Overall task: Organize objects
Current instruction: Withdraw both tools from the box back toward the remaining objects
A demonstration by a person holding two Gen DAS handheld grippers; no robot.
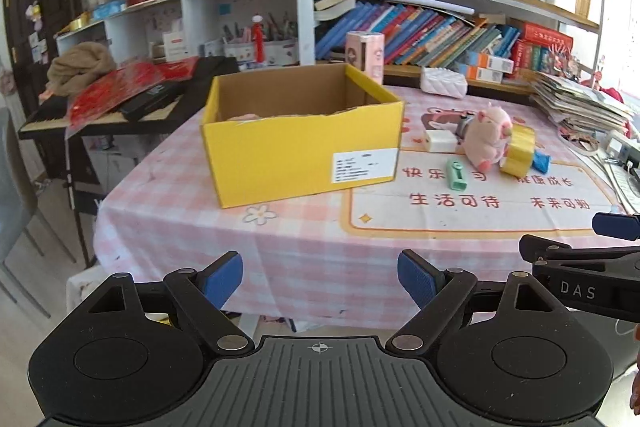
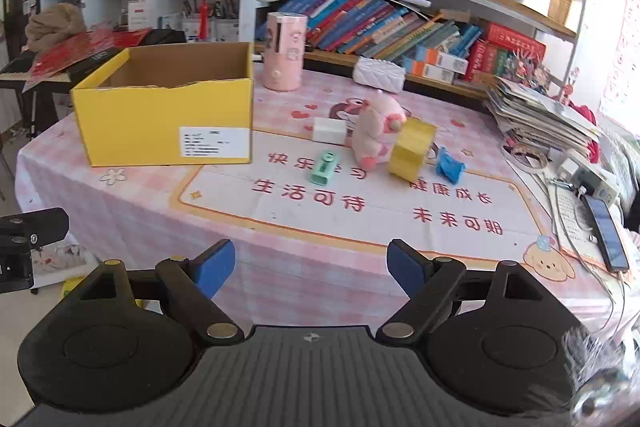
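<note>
- While both my grippers hover short of the table, my left gripper point(image 1: 320, 277) gapes wide, holding nothing.
- Left on the cloth sits the yellow box point(image 2: 168, 119); right of it, the green gadget point(image 2: 323, 169), pink plush point(image 2: 376, 135), tape roll point(image 2: 412, 149).
- My right gripper point(image 2: 311, 267) stands wide, empty.

Beside the one yellow cardboard box point(image 2: 168, 115) on the table lie six loose things: one white block point(image 2: 328, 130), one pink plush toy point(image 2: 376, 135), one roll of yellow tape point(image 2: 412, 149), one green holder point(image 2: 324, 169), one blue clip point(image 2: 450, 165) and, behind the box, one pink canister point(image 2: 285, 51); one white quilted pouch point(image 2: 380, 74) sits farther back
</note>
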